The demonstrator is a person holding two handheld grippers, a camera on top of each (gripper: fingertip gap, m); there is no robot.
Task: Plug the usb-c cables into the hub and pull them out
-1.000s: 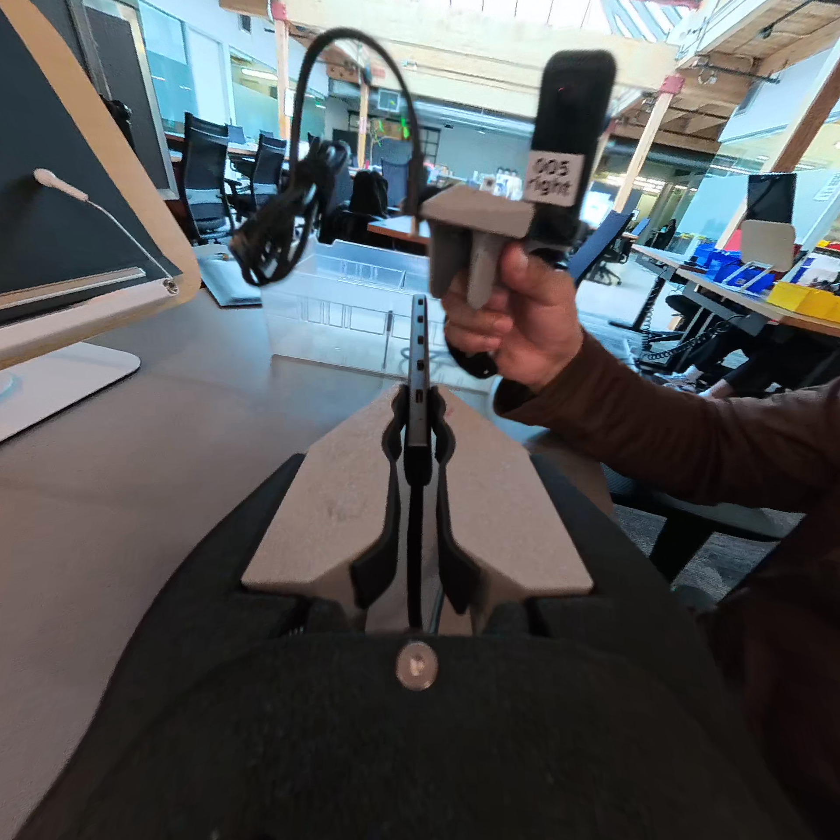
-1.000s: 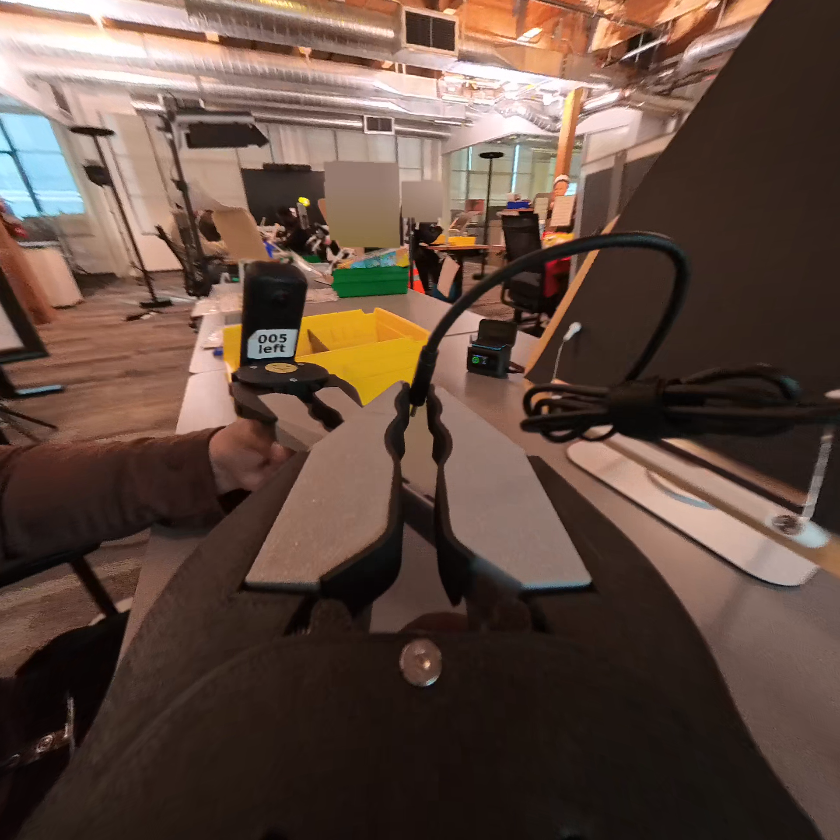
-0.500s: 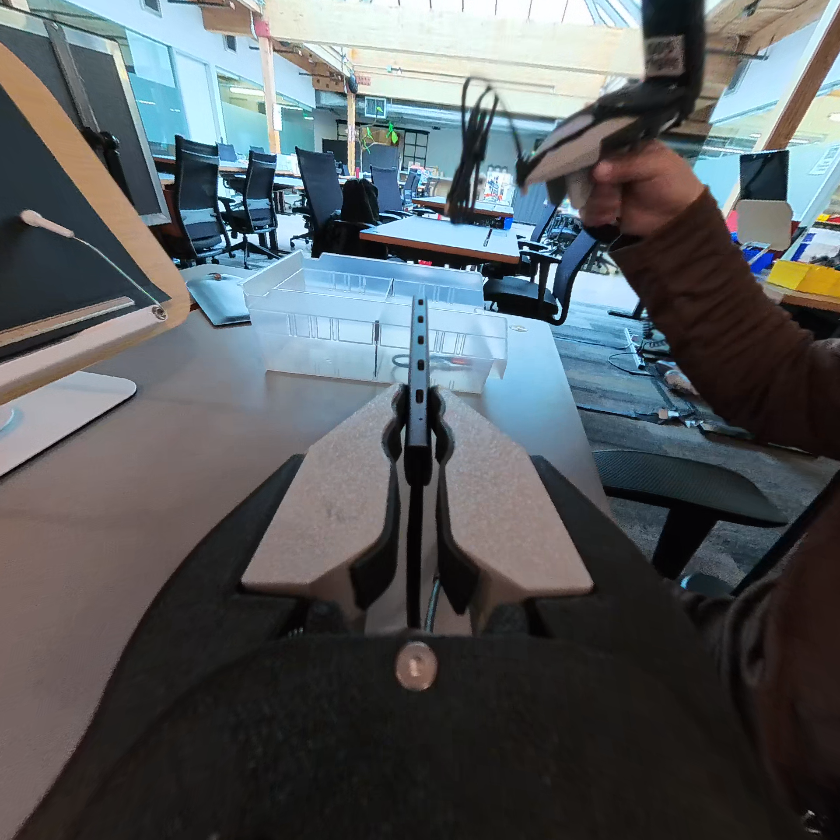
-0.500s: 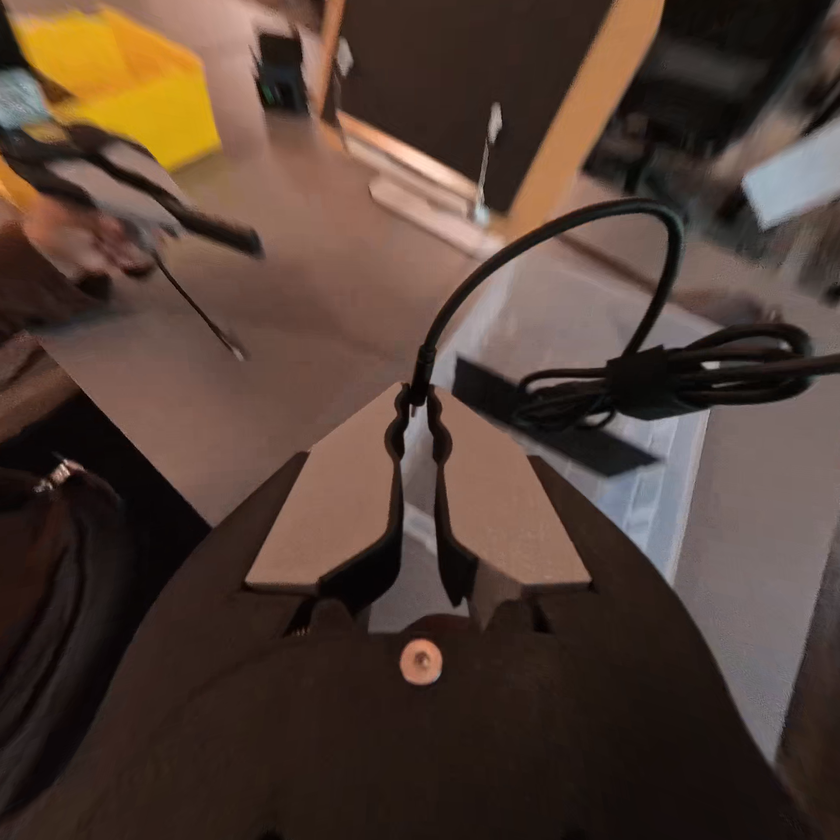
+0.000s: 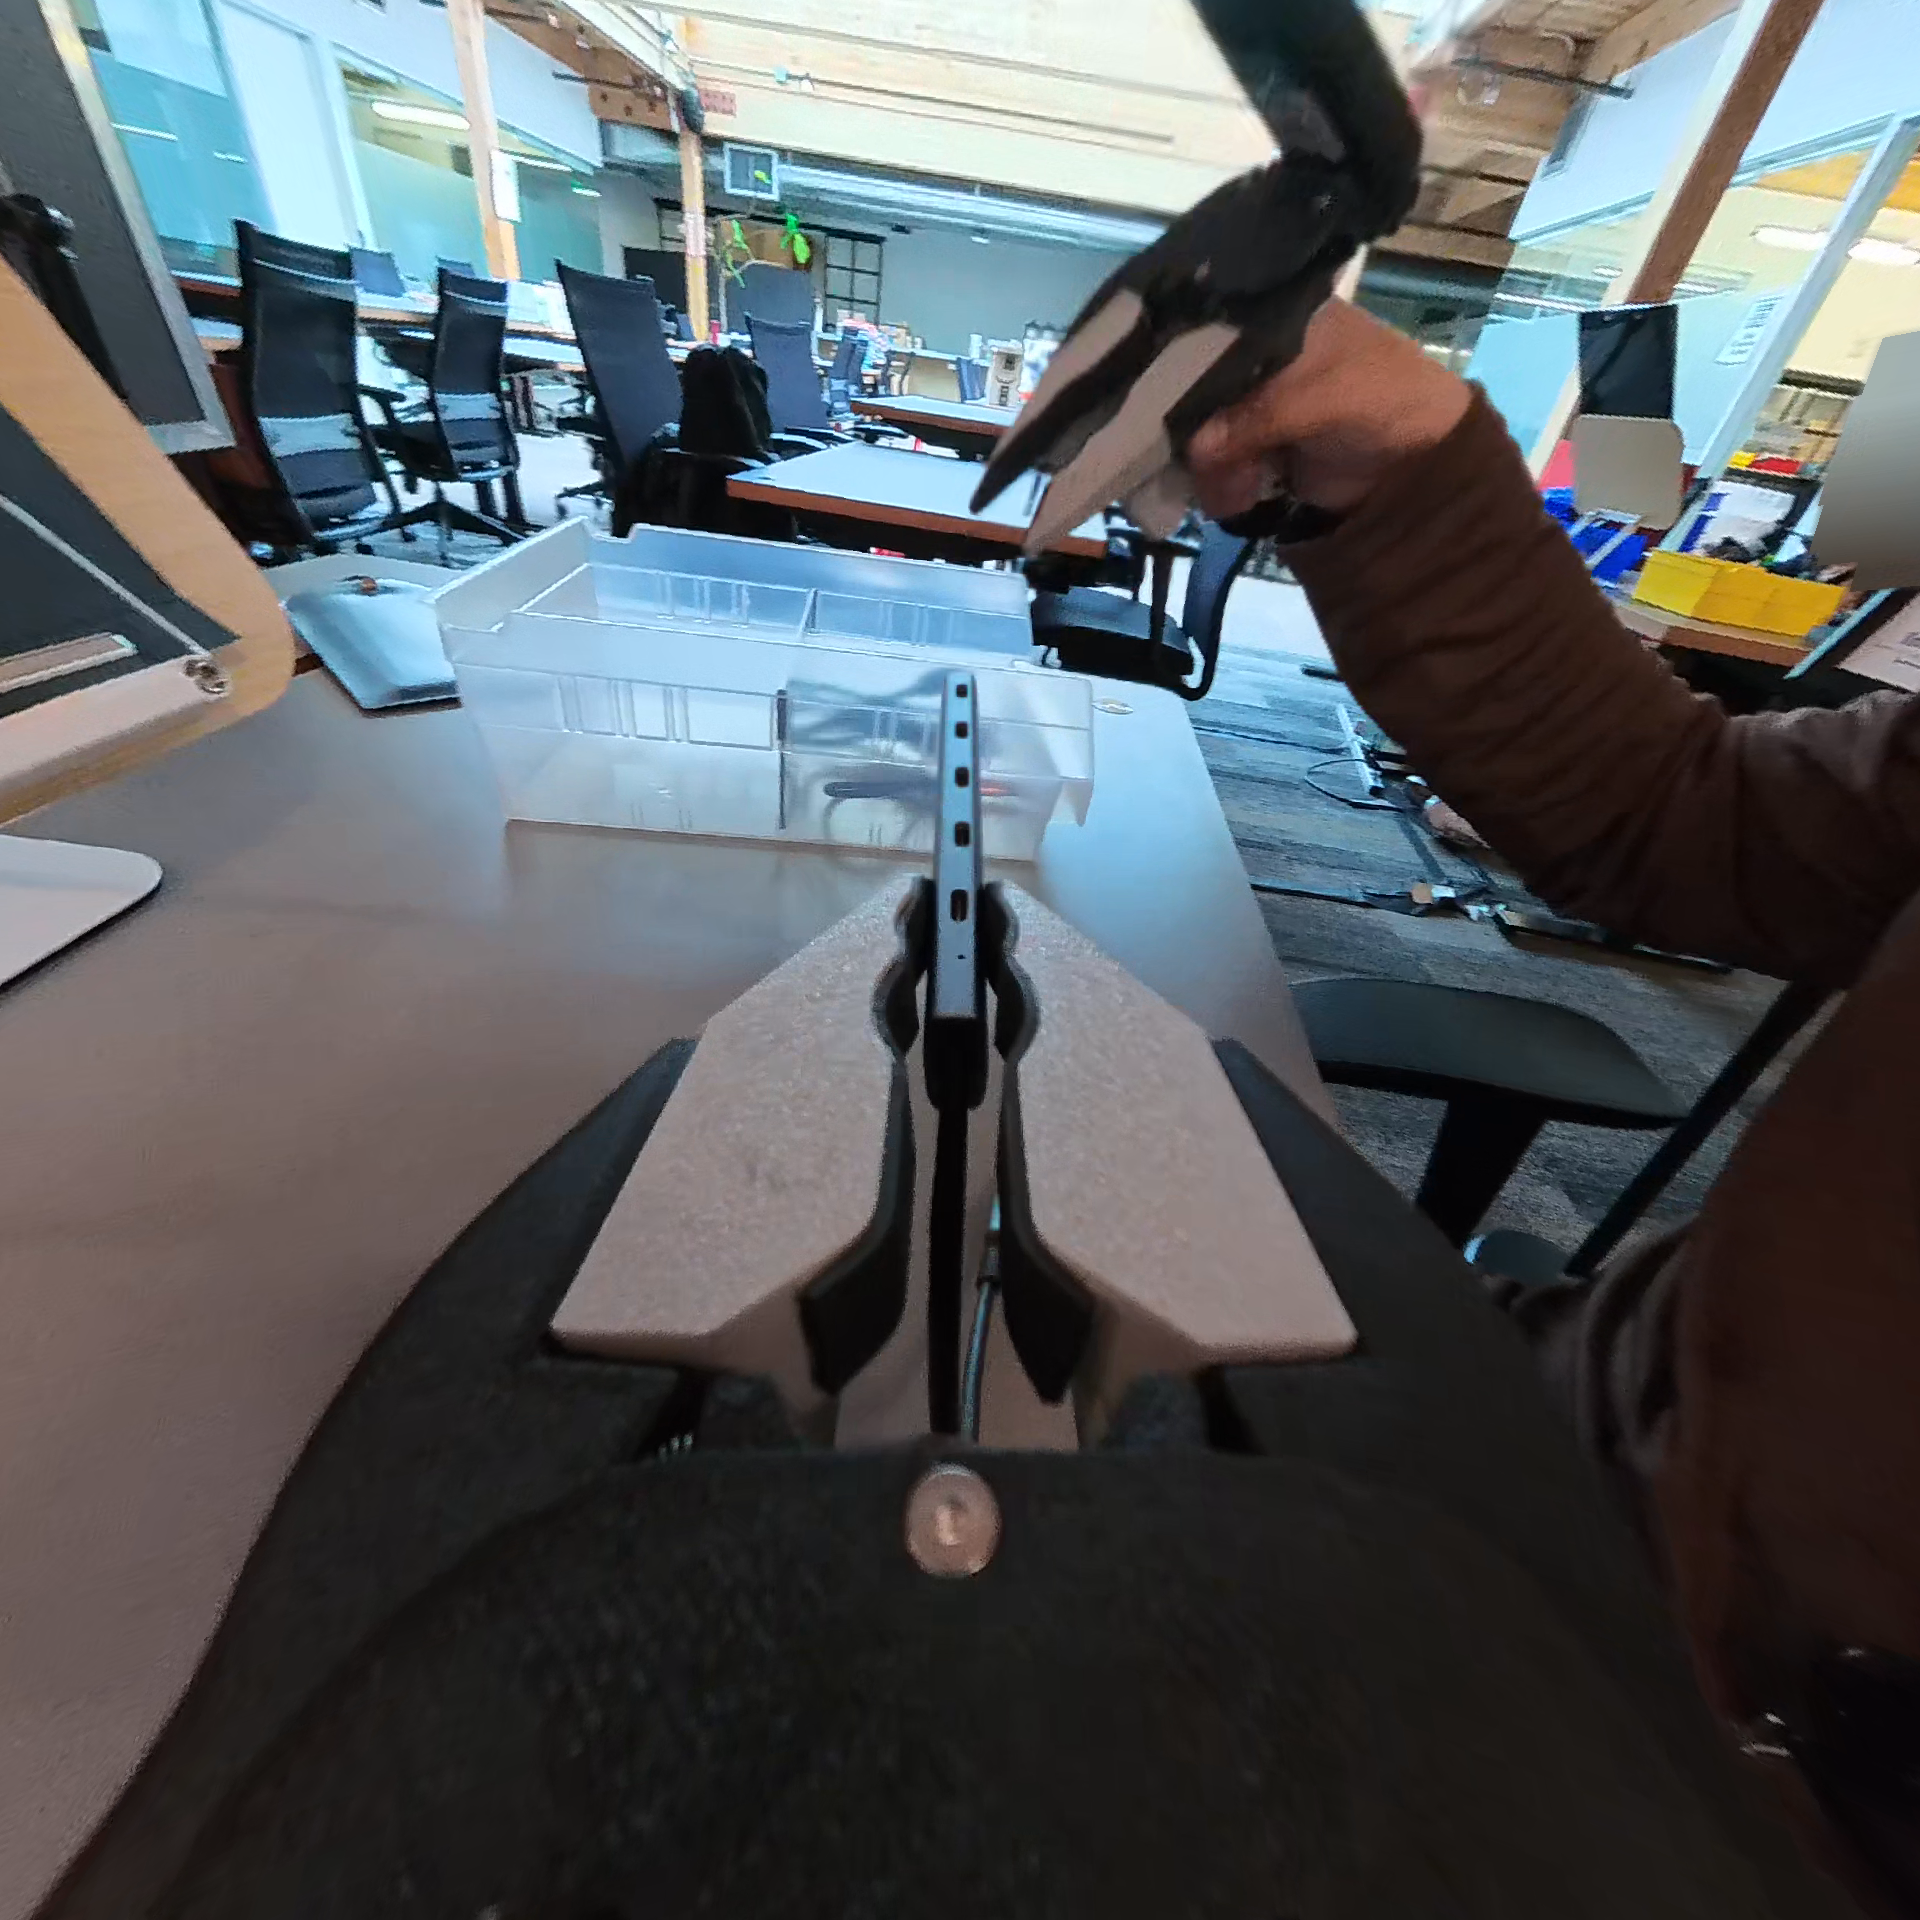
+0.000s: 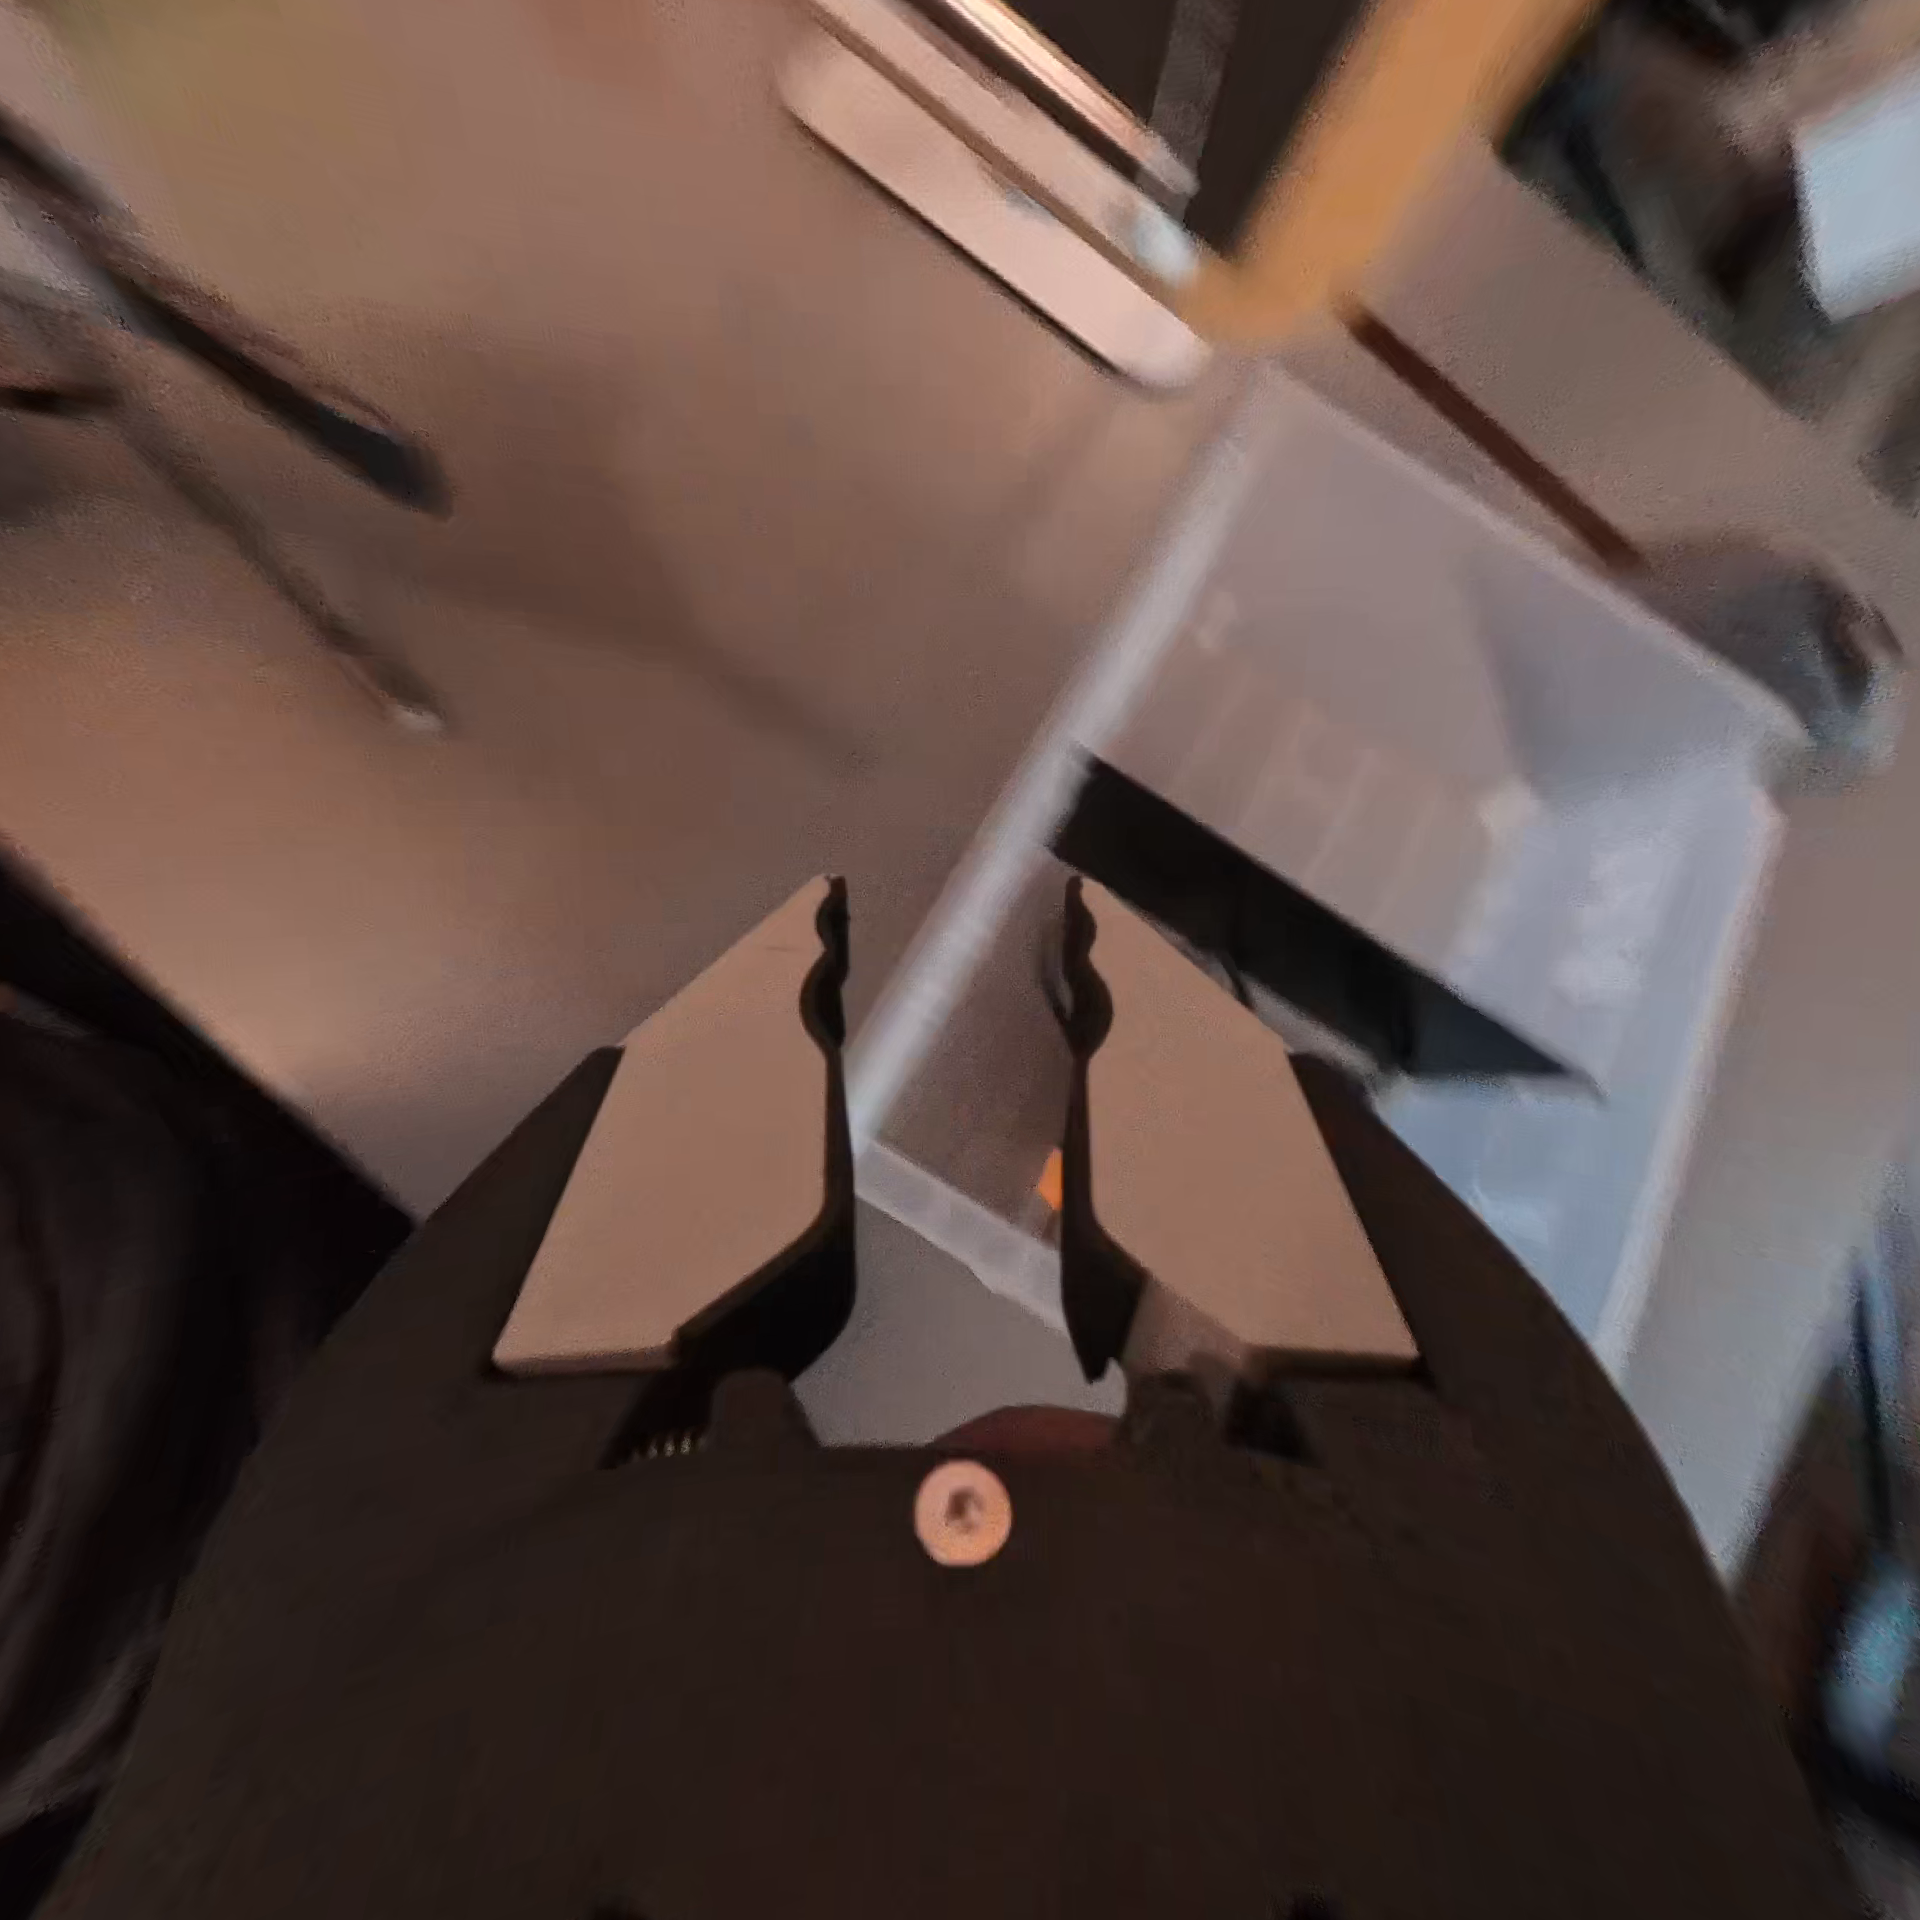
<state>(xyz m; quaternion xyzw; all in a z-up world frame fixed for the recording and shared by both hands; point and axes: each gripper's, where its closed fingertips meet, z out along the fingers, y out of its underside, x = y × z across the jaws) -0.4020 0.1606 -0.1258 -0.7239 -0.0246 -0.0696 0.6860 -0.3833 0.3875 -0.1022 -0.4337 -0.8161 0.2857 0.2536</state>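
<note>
From the left wrist view, the left gripper (image 5: 956, 914) is clamped tight on the hub (image 5: 958, 862), which stands on edge and points away toward the far side of the table (image 5: 312, 1039), its row of ports bare: no plug sits in any of them. Up at the far right the right gripper (image 5: 1023, 499) hangs in the air in a person's hand (image 5: 1309, 416), fingers parted and nothing between them. Beyond the hub lies the clear bin (image 5: 644, 686), and dark cable (image 5: 883, 769) shows dimly through its right-hand compartment (how many cables, the frosted wall will not tell). Judging by that, this cable's plug-and-pull round looks finished, the lead lying in the bin; whether more rounds remain cannot be read here. Over to the right wrist view, heavily blurred: the right gripper (image 6: 951, 904) looks down with its jaws apart and empty, above the near edge of the clear bin (image 6: 1174, 582). A dark strip inside may be the cable, but the smear hides its shape, and the hub is only a streak at far left.
</note>
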